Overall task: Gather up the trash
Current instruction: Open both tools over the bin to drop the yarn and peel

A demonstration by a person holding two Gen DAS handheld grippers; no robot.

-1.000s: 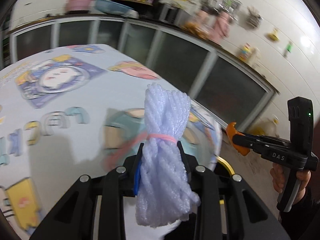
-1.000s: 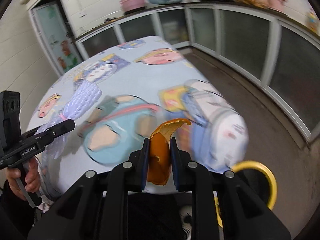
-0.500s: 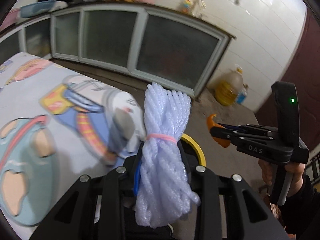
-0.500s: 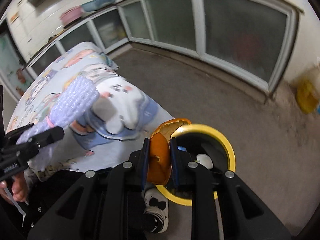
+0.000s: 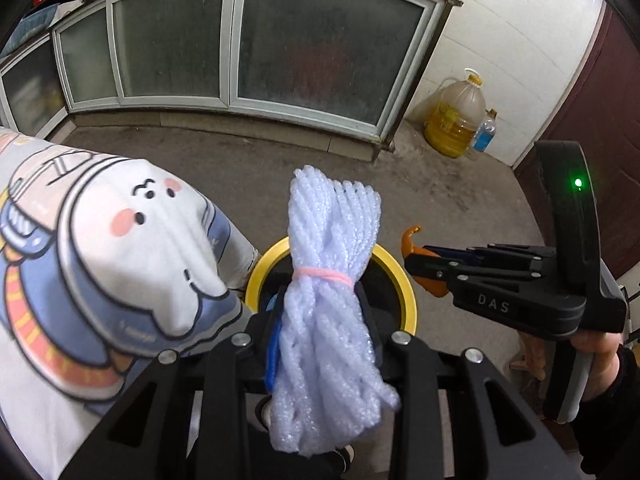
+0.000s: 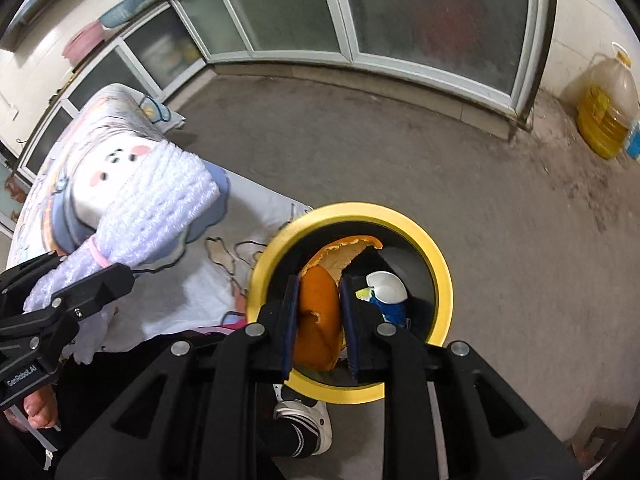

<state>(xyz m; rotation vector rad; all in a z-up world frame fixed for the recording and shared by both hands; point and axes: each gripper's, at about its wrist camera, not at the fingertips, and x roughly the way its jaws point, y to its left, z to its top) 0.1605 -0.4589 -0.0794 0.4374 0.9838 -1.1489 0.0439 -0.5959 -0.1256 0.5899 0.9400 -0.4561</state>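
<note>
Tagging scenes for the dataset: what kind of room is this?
Probably a home kitchen or dining room. A counter with frosted sliding cabinet doors runs along the wall, a big jug of cooking oil stands on the concrete floor, and a table has a cartoon tablecloth.

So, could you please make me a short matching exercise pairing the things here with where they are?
Things:
1. foam net
2. orange peel
3. bin
4. oil jug

Places:
A. by the wall
B. in the right gripper
C. on the floor beside the table
D. in the left gripper

Pairs: 1-D, 2-B, 3-C, 4-A
</note>
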